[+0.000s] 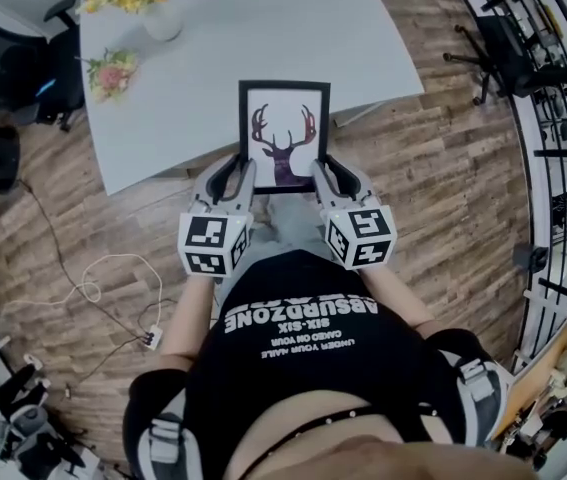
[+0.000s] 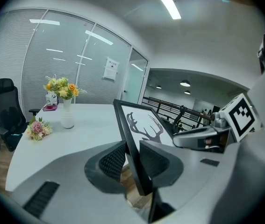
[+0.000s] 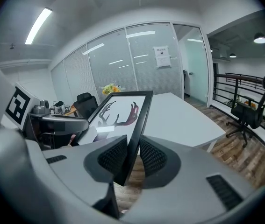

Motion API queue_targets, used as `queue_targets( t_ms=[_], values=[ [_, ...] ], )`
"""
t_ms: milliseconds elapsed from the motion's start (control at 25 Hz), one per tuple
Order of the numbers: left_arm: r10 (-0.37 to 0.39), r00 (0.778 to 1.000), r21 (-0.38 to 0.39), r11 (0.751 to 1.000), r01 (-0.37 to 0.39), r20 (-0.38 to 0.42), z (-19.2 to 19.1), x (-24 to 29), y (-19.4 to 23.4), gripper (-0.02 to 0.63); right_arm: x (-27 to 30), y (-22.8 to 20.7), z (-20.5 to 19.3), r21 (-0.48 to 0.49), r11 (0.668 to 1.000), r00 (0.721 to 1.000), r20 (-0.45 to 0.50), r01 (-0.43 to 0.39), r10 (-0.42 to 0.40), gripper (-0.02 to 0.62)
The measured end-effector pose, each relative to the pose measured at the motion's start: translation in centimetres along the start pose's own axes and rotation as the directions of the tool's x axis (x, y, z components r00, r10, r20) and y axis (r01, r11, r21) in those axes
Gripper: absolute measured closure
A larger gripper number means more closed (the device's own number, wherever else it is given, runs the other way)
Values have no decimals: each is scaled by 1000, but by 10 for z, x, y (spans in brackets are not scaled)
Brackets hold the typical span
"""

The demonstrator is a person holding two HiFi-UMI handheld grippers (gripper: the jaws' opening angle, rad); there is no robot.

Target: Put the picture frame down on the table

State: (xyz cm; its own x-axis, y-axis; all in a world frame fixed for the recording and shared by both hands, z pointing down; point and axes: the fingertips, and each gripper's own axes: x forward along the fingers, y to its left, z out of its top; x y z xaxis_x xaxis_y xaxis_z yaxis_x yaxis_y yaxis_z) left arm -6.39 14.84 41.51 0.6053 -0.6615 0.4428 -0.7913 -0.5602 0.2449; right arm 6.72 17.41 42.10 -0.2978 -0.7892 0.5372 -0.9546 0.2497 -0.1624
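Recorder: Status of picture frame (image 1: 284, 133)?

Observer: Not yet down. Deer-print frame is in the air and tilted, top edge leaning away from the fingers. Left gripper (image 2: 131, 153) has its fingers (image 2: 111, 158) clamped on the left side rail near the lower corner. Right gripper (image 3: 132, 154) pinches the right rail the same way.

Recorder: Desk (image 1: 213, 58) position?

Observer: Just ahead of both pairs of fingers. Wood floor (image 1: 443, 168) shows under the frame's bottom edge between the fingers, so the lower end appears to hang off the desk. Flower vase (image 1: 161, 13) and small bouquet (image 1: 111, 71) sit well beyond the left fingers.

Recorder: Remaining?

Observer: Judgement: the whole placement is outstanding. Advance the frame over bare desk, lower it, then open both grippers.
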Motion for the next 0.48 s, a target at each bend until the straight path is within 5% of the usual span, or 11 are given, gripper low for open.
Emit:
queue_targets(
  t_ms=[480],
  values=[
    [50,998,-32,998,-51,-28,27,53,36,500,61,-27,39,-12,999,998,-19,-52,52,500]
  ],
)
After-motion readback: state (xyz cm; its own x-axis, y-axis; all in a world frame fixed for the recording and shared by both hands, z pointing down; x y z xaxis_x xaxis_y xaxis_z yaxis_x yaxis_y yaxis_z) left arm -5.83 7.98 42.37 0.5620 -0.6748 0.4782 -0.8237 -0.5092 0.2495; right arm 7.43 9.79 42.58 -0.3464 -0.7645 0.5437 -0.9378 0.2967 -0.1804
